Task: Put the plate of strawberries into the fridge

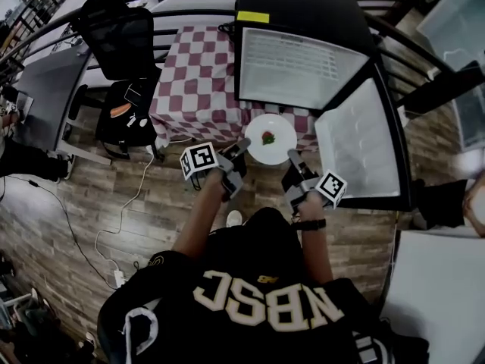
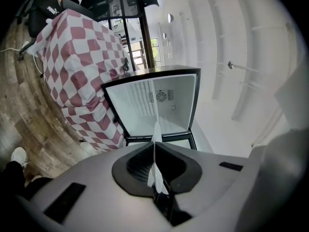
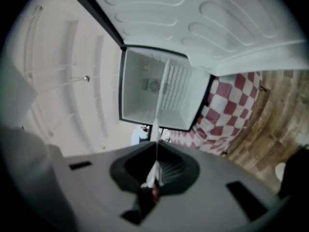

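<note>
The plate of strawberries (image 1: 282,149) is held just in front of the open fridge (image 1: 292,63), its thin rim clenched by the left tongs (image 1: 242,147) and the right tongs (image 1: 292,158). If it is tilted or pushed unevenly, the rim could slip and the strawberries (image 1: 268,137) could be spilled.
</note>
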`<state>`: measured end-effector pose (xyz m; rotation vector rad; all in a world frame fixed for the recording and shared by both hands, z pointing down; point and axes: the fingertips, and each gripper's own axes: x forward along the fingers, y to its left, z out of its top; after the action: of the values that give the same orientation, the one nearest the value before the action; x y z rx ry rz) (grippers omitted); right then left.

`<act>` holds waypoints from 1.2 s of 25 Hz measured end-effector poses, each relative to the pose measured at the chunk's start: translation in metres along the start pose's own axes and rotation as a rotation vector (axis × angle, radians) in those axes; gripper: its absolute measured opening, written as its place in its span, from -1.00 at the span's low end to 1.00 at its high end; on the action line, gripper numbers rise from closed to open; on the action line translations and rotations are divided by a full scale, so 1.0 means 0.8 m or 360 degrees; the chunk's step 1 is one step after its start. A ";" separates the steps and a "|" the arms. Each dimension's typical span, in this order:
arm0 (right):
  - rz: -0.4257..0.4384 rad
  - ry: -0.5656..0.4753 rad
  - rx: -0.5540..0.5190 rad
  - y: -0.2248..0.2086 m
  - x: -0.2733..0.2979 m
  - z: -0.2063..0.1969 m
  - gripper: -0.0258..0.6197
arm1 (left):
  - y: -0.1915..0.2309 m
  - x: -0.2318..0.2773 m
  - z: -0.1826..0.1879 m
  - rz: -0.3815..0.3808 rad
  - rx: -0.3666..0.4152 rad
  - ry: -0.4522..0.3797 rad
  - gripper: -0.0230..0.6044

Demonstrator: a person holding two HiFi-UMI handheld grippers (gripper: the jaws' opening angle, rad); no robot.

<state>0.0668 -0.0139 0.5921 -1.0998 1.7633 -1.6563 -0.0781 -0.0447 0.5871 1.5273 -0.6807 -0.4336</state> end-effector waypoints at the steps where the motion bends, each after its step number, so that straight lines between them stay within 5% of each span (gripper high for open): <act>1: 0.0003 -0.0016 0.0014 0.002 0.004 0.004 -0.84 | -0.002 0.006 0.005 -0.0005 -0.0003 0.0010 -0.85; 18: 0.0112 -0.0023 0.0031 0.040 0.096 0.143 -0.84 | -0.052 0.133 0.087 -0.0044 -0.0032 -0.0098 -0.85; 30: 0.0170 0.0021 0.0118 0.035 0.146 0.194 -0.84 | -0.052 0.185 0.124 -0.0026 -0.0012 -0.0192 -0.85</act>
<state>0.1185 -0.2009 0.5618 -0.9476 1.7233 -1.6537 -0.0252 -0.2170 0.5575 1.5095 -0.7597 -0.5434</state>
